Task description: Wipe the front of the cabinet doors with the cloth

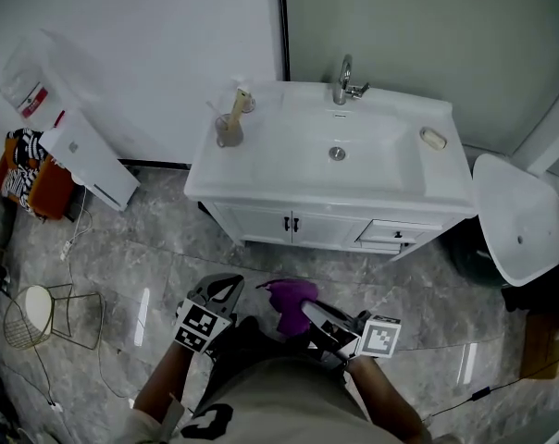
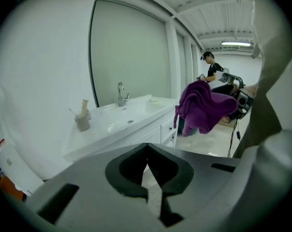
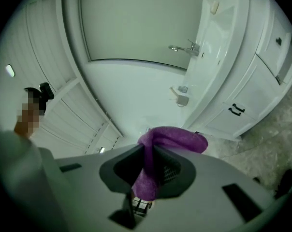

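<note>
I see purple cloth [image 1: 291, 300] bunched in soft folds, pinched between jaws of right gripper [image 3: 148, 152]; one end hangs down through jaws, rest humps above them. Held in air, well apart from cabinet doors [image 1: 261, 222]. Doors white, both closed, dark handles [image 1: 291, 223] side by side at meeting edge
</note>
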Motion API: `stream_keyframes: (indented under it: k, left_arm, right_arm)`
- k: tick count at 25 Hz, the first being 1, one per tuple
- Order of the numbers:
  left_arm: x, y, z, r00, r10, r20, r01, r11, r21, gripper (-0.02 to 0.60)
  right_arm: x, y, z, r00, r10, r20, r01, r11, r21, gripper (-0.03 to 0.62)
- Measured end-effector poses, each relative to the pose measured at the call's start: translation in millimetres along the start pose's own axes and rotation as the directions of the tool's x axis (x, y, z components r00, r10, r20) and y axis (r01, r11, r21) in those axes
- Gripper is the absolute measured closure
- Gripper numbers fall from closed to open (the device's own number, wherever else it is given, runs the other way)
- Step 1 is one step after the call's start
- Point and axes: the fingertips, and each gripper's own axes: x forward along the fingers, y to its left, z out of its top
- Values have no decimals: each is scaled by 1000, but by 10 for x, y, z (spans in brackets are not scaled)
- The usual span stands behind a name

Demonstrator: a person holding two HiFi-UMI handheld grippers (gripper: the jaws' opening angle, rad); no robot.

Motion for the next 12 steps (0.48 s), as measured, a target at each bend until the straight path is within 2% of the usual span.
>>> stream_keyframes:
  k: [4, 7, 9, 12]
  left_arm:
    - [0, 95, -258, 998, 1, -58, -1, 1000, -11, 574]
    - [-24, 197, -388, 998, 4, -69, -6, 999, -33, 574]
    - [-69, 257, -413, 999, -1, -46, -2, 998, -69, 574]
    - [-176, 314, -370, 999, -32, 30, 36, 987, -157, 574]
  right_arm:
    - [49, -7, -53, 1000, -15, -20, 15, 1000, -2, 531]
    - [148, -20, -102, 999, -29, -35, 29, 1000, -1, 531]
    - [249, -9, -135, 998, -39, -46, 39, 999, -9, 531]
    - [430, 9, -186, 997, -55, -60, 54, 998, -26, 531]
